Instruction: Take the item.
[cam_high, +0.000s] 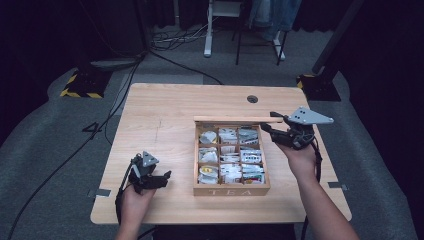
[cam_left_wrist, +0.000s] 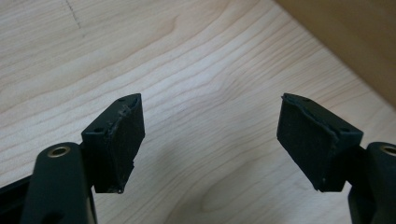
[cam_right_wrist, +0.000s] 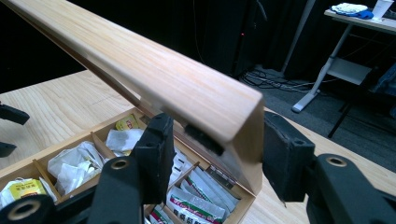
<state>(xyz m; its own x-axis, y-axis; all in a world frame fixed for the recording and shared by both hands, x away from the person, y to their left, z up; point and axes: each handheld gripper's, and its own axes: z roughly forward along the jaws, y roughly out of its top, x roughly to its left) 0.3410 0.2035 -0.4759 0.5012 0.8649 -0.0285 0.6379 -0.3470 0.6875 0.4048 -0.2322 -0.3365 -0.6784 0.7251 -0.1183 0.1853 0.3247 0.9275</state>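
From the high view, the right gripper (cam_high: 272, 128) holds up the lid (cam_high: 231, 119) of the tea box (cam_high: 231, 189). Best to keep a firm hold so it cannot drop.

In the left gripper view, the left gripper (cam_left_wrist: 210, 140) is partly open, with nothing inside, just above the table (cam_left_wrist: 196, 65).

In the right gripper view, both pads squeeze the lid's corner; tea bags (cam_right_wrist: 196, 200) lie below.

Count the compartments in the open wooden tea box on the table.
9 compartments in the tea box, a three-by-three grid: three along the back by the raised lid, three across the middle, three at the front behind the TEA lettering. None looks hidden.
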